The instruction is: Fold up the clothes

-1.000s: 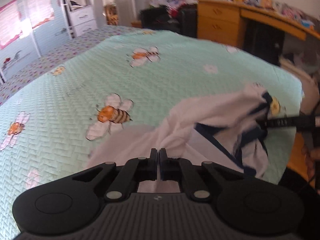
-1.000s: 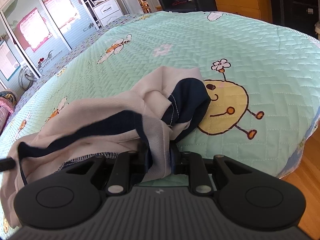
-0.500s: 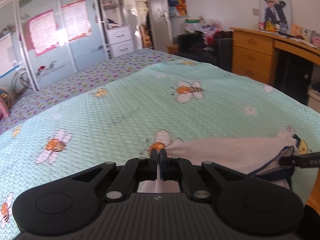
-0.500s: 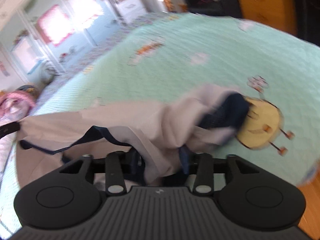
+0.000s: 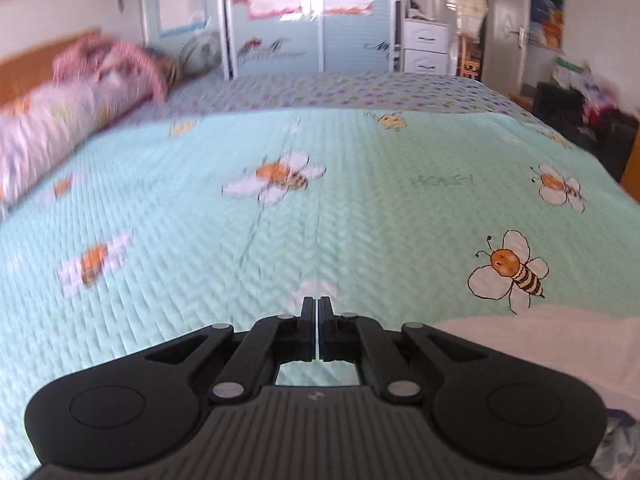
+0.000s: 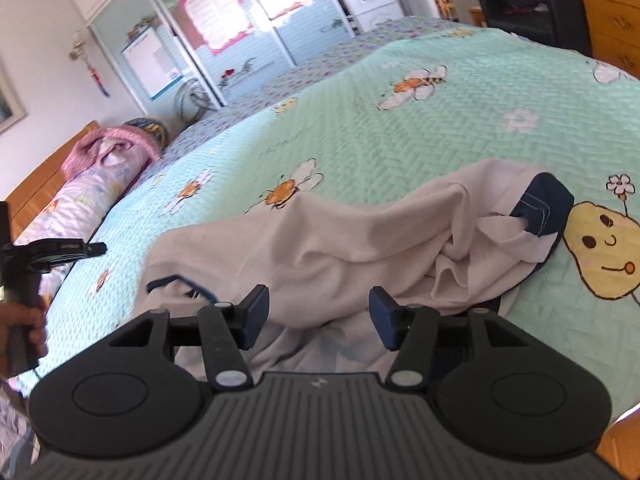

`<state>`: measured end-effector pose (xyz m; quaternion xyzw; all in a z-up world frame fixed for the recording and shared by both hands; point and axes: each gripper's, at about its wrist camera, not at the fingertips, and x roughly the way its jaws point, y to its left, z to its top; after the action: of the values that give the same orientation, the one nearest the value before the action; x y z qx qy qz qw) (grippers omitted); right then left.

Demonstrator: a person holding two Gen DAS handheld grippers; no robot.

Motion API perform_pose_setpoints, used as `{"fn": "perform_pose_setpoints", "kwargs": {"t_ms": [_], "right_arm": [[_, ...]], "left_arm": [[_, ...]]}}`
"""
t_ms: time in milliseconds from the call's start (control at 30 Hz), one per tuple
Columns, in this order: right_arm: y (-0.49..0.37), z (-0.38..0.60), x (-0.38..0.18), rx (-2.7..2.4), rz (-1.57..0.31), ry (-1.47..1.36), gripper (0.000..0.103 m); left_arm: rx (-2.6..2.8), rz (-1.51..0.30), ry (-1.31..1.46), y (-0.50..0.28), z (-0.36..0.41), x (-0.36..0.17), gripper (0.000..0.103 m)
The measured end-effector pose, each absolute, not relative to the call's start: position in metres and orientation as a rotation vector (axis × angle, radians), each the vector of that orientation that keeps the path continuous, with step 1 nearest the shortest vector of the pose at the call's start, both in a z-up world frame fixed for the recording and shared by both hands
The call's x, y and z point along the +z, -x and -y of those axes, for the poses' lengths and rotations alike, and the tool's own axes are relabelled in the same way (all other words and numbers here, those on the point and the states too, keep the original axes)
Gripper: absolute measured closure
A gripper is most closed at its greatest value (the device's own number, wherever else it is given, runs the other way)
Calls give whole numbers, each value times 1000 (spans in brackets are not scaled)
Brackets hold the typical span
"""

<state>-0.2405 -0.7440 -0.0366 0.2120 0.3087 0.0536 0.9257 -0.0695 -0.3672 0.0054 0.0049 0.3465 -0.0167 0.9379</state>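
Observation:
A white garment (image 6: 360, 240) with navy trim and a navy cuff (image 6: 548, 208) lies crumpled on the mint bee-print bedspread (image 6: 440, 132). My right gripper (image 6: 316, 302) hovers just over its near edge. Its jaws are opening, and the cloth lies below and between the fingers without the pads pressing on it. My left gripper (image 5: 317, 304) is shut with nothing visible between its fingers. It points across bare bedspread (image 5: 360, 200), with the garment's white edge (image 5: 540, 336) at its lower right. The right wrist view shows the left gripper (image 6: 98, 248) apart from the garment's left end.
A person's hand (image 6: 20, 320) holds the left gripper's handle. A bolster with a pink blanket (image 6: 92, 184) lies at the headboard. Sliding wardrobe doors (image 5: 280, 20) stand behind the bed. A black chair (image 6: 516, 4) and wooden drawers (image 6: 612, 12) stand to the right.
The right jaws have opened and let go of the garment, which now rests on the bed. The left gripper swung left, and the white cloth it pinched is no longer in it.

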Motion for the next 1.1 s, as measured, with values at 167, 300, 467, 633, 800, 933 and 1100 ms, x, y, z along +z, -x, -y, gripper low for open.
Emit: {"fn": "perform_pose_setpoints", "kwargs": {"t_ms": [167,300,467,633,800,933,1100], "right_arm": [[239,732,-12,30,-504,-140,38],[205,721,-15,92,-521,48,32],[167,723,-34,118,-674,43,103],[183,734,-25,65,-627,-81,101],[183,795,-15,-125,-566,-350,101],[171,815,-29,-197,-606,-373,99],[192,817,-40,-223,-606,-460,87]], "left_arm": [[-135,-731,-33,87,378,5,103],[-242,-741,-57,102,398,7,101],[-317,-751,-85,117,413,9,98],[-340,-783,-92,119,415,3,71],[-400,-769,-123,127,430,5,71],[-489,-739,-200,139,453,6,70],[-590,-691,-367,155,484,0,68]]}}
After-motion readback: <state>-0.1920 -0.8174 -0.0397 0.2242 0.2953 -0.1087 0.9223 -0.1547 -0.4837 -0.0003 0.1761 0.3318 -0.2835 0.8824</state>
